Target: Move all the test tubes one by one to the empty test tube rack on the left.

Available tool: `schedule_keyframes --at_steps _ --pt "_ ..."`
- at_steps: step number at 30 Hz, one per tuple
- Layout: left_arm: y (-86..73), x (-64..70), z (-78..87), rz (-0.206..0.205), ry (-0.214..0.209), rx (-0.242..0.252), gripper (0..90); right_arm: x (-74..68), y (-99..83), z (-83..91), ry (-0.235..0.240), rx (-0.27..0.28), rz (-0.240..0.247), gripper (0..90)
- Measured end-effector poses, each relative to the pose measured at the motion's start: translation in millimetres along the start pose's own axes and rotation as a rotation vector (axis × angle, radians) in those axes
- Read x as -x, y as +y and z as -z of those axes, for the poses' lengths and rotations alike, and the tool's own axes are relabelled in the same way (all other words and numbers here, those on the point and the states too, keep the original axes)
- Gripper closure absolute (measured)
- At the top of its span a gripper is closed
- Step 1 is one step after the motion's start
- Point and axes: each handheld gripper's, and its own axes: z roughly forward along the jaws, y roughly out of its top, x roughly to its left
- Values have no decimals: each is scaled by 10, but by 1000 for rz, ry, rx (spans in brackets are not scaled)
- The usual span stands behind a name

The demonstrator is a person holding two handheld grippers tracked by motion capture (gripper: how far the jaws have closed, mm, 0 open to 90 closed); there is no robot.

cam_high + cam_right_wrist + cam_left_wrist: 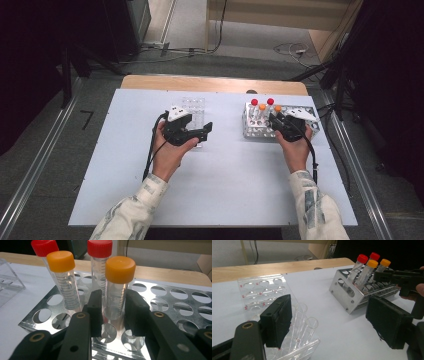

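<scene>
Standing in a metal rack (305,114) at the table's (225,175) right side, four capped tubes lean a bit toward the person's left in the high view, long axes near vertical, caps up: two red-capped tubes (100,267) in the far row, two orange-capped ones in front. R gripper (282,121) sits at the rack's near edge; in the right gripper view its jaws flank the nearer orange-capped tube (117,287) w/ a gap showing on each side, so they are parted and not clamped on it. That tube's lower end sits in a rack hole, cap end toward the camera top. Printed graduation lines run up the tube walls; no numbers readable. Other orange-capped tube (63,277) stands just beside to the left in that view, tilted slightly away. L gripper (197,132) rests over the near end of a clear plastic rack (262,290) at centre-left of the table, jaws wide apart, gripping nothing. In the left gripper view a few uncapped clear tubes (305,325) lie slanted in that rack, open mouths up and away from the camera, long axes running near to far. Small red markings sit beside the clear rack's wells, approx. letter-number labels, too blurred to read for sure. No brand visible.
</scene>
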Motion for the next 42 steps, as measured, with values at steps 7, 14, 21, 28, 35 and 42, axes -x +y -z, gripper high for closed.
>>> schedule_keyframes --at_steps 7,14,21,28,35,42 --pt "1 -5 0 -1 1 0 222 -5 18 0 -1 5 10 711" --pt "2 -2 7 0 2 3 222 -13 161 103 0 46 17 711" --pt "2 6 22 -4 -2 -1 222 21 281 234 5 71 12 711" --pt "6 3 39 -2 2 3 222 29 339 399 11 90 7 711" --pt "6 9 40 -1 3 2 222 -34 363 559 39 107 21 711" --pt "6 20 46 -5 5 4 222 -138 304 622 62 101 40 711"
